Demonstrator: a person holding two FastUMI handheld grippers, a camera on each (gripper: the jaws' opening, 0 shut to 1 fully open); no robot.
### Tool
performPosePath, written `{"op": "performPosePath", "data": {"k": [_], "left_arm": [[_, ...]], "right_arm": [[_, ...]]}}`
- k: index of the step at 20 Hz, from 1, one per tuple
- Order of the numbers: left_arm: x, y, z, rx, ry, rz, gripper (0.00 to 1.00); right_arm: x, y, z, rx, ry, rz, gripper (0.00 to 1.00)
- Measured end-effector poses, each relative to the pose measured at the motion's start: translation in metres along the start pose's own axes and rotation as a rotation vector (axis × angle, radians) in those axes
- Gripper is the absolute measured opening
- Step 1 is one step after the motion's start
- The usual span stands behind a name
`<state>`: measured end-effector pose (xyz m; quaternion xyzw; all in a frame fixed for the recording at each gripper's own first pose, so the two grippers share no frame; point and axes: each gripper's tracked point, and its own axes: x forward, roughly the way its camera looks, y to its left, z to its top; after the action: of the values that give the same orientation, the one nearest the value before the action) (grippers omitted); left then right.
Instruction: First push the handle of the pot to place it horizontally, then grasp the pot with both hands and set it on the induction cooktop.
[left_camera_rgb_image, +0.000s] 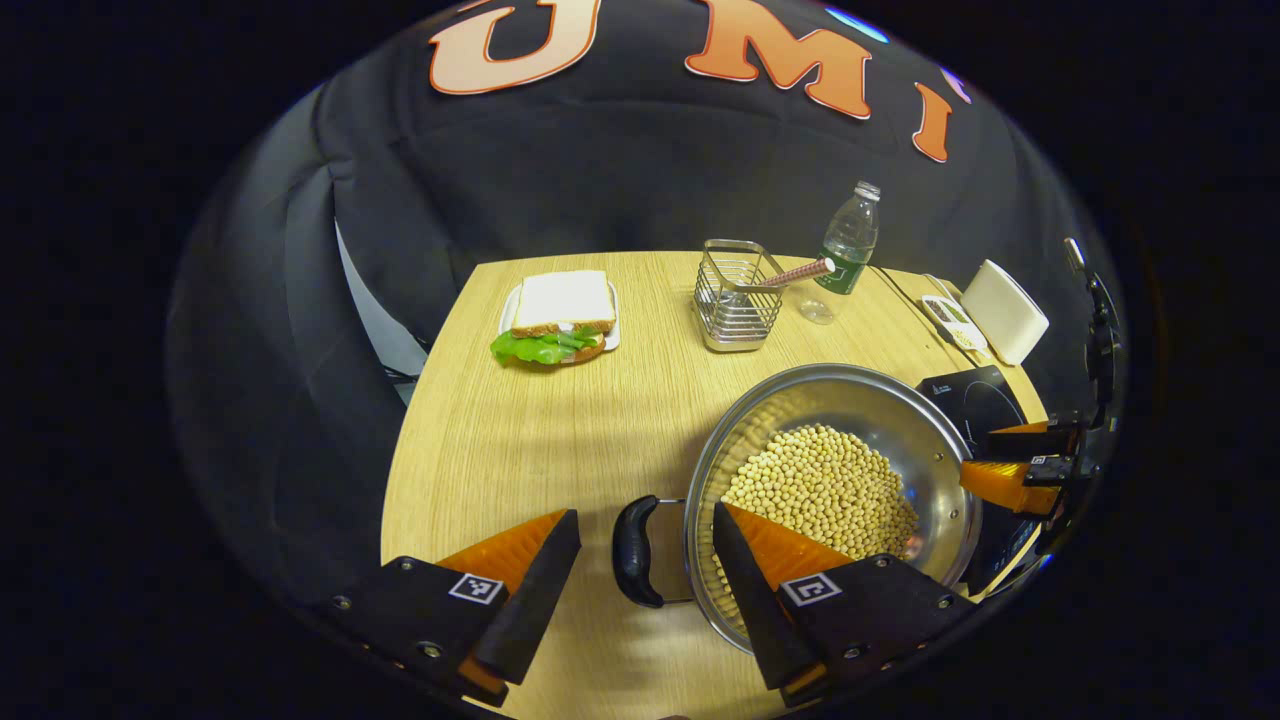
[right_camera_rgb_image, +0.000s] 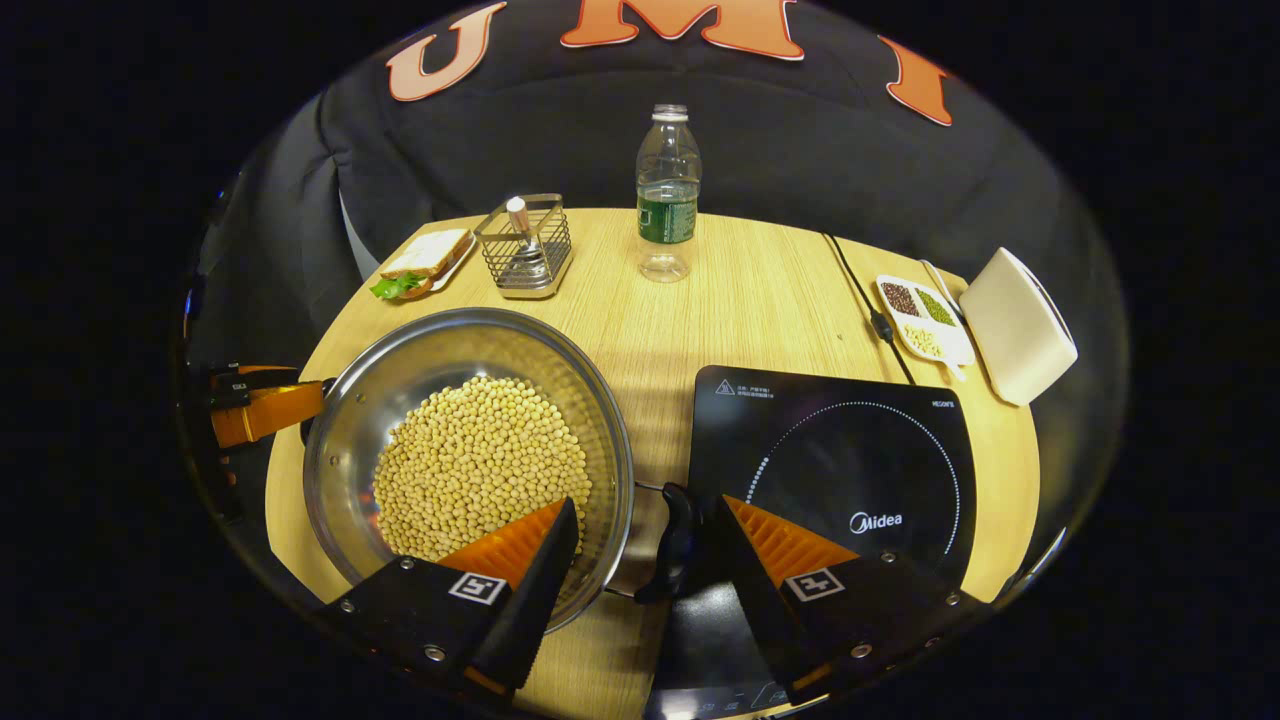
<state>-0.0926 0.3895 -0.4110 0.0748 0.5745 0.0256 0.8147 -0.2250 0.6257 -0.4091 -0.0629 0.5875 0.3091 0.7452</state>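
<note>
A steel pot (left_camera_rgb_image: 860, 395) holding soybeans (left_camera_rgb_image: 820, 490) stands on the wooden table. Its near black side handle (left_camera_rgb_image: 638, 550) lies in the gap of my open left gripper (left_camera_rgb_image: 645, 515), one finger on each side and neither touching it. In the right gripper view the pot (right_camera_rgb_image: 440, 345) sits left of the black induction cooktop (right_camera_rgb_image: 830, 460). The pot's other black handle (right_camera_rgb_image: 678, 545) lies between the fingers of my open right gripper (right_camera_rgb_image: 645, 505), close to the right-hand finger and over the cooktop's left edge. Each gripper shows at the pot's far side in the other's view: right gripper (left_camera_rgb_image: 975, 455), left gripper (right_camera_rgb_image: 315, 392).
At the back of the table are a sandwich on a plate (right_camera_rgb_image: 420, 260), a wire basket (right_camera_rgb_image: 525, 245) and a water bottle (right_camera_rgb_image: 668, 195). A divided dish of beans (right_camera_rgb_image: 925, 315) and a white box (right_camera_rgb_image: 1015, 325) lie behind the cooktop, beside its cable (right_camera_rgb_image: 860, 290).
</note>
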Motion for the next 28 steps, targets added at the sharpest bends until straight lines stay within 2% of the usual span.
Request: {"op": "performPosePath", "data": {"k": [4, 8, 11, 12, 14, 18, 20, 21, 23, 28], "left_arm": [[0.002, 0.0, -0.004, 0.002, 0.019, -0.004, 0.85], [0.007, 0.001, -0.008, -0.005, 0.032, 0.0, 0.84], [0.01, -0.008, -0.01, -0.015, 0.046, 0.002, 0.85], [0.011, -0.011, -0.009, -0.016, 0.046, 0.006, 0.85], [0.015, -0.015, -0.008, -0.015, 0.041, 0.029, 0.87], [0.021, -0.014, -0.021, -0.042, 0.065, 0.018, 0.88], [0.023, -0.005, -0.023, -0.067, 0.053, 0.047, 0.88], [0.026, -0.003, -0.026, -0.083, 0.05, 0.053, 0.76], [0.03, -0.002, -0.028, -0.11, 0.05, 0.051, 0.66], [0.038, 0.0, -0.032, -0.076, 0.029, 0.072, 0.65]], "right_arm": [[0.011, 0.0, -0.008, 0.037, 0.04, 0.003, 0.81], [0.018, -0.003, -0.008, -0.004, 0.032, -0.017, 0.7], [0.018, 0.001, -0.01, -0.011, 0.023, 0.024, 0.62], [0.019, 0.003, -0.012, -0.005, 0.03, 0.047, 0.65], [0.022, 0.002, -0.013, 0.003, 0.035, 0.083, 0.65], [0.025, -0.002, -0.011, 0.035, 0.073, 0.085, 0.65], [0.03, -0.001, -0.016, 0.067, 0.103, 0.079, 0.66], [0.034, 0.0, -0.02, 0.073, 0.111, 0.073, 0.66], [0.036, 0.0, -0.022, 0.087, 0.119, 0.059, 0.66], [0.043, 0.002, -0.026, 0.159, 0.147, 0.074, 0.64]]}}
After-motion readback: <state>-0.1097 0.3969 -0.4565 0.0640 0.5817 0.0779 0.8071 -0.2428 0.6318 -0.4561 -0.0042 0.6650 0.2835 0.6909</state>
